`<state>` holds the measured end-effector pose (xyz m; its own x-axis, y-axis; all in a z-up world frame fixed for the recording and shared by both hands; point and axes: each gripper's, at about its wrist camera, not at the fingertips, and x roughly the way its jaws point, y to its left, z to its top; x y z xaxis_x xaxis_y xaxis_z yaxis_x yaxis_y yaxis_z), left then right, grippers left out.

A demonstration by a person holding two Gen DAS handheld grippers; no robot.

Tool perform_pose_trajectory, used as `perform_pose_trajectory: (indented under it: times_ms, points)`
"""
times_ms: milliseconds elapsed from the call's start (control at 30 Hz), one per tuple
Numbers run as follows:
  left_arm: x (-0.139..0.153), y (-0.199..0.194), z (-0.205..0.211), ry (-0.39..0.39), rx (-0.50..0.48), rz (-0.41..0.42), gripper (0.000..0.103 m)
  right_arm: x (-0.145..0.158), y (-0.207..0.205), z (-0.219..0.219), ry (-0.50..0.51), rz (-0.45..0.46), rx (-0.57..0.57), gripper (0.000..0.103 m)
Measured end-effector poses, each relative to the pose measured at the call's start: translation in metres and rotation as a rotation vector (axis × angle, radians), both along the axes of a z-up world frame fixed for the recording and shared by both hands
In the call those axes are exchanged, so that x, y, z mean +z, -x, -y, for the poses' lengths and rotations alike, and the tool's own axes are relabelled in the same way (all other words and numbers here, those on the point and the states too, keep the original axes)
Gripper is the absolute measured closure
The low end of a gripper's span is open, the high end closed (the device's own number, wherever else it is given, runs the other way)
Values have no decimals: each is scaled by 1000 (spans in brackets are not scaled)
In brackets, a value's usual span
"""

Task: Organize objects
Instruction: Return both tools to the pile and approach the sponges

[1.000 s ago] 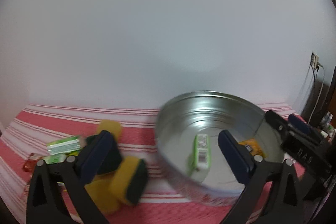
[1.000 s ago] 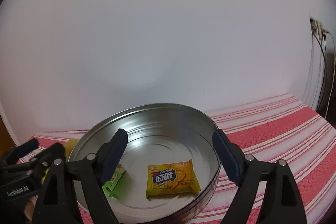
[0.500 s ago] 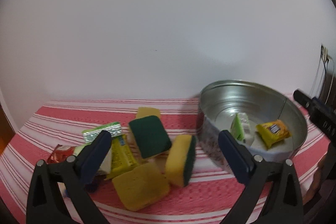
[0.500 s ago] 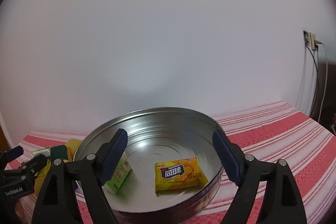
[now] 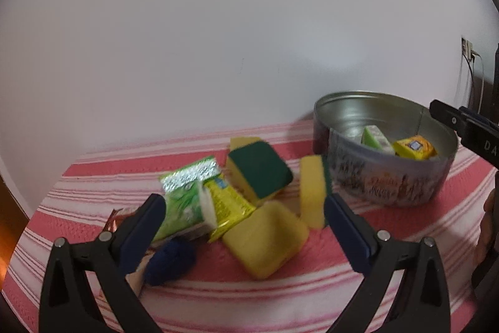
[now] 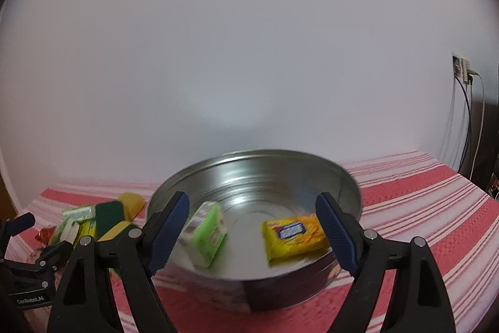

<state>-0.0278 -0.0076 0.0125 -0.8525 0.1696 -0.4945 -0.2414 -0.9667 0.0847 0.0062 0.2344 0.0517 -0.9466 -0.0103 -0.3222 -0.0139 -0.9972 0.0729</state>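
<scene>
A round metal tin [image 5: 389, 183] [image 6: 349, 192] stands on the red-striped cloth; inside lie a green-white packet [image 6: 207, 234] [image 5: 375, 139] and a yellow snack packet [image 6: 294, 234] [image 5: 414, 147]. Left of the tin is a heap: several yellow-and-green sponges [image 5: 260, 170] [image 5: 265, 241] [image 5: 312, 189], a green foil packet [image 5: 187, 198], a yellow packet [image 5: 227, 202] and a dark blue ball [image 5: 170, 261]. My left gripper [image 5: 243, 227] hangs open over the heap, nothing between its fingers. My right gripper [image 6: 252, 227] is open in front of the tin, empty.
The table [image 6: 421, 208] with its striped cloth stands against a white wall. A wall socket with hanging cables [image 6: 464, 74] is at the far right. A reddish wrapper [image 5: 117, 219] lies at the heap's left edge. The left gripper's body [image 6: 28, 264] shows at the right wrist view's lower left.
The left gripper swung left from the tin toward the heap of sponges and packets, which now sits between its fingers' line. The right gripper drew back slightly; the tin looks smaller and lower.
</scene>
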Motion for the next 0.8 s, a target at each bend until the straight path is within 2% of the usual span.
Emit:
perform_pose_trajectory:
  times_ms: [33,233,400,567,600,800]
  points:
    - [-1,0,3,-4,-5,6,0,2,-11,-8,1,2,10,18]
    - [-6,6,9,-43,-32,79,1,7,-26,15,-11,27,70,18]
    - [-10,5,3,-27,-53,95,4,4,-32,26,4,59,117,18]
    - [-22,20,2,-23,-35,200,4,4,-33,31,-13,70,127,18]
    - [-26,22,-1,-16,-42,232,4,3,-33,30,-10,73,127,18]
    - [-36,29,-18,53,-40,295,7,3,-33,31,3,86,141,18]
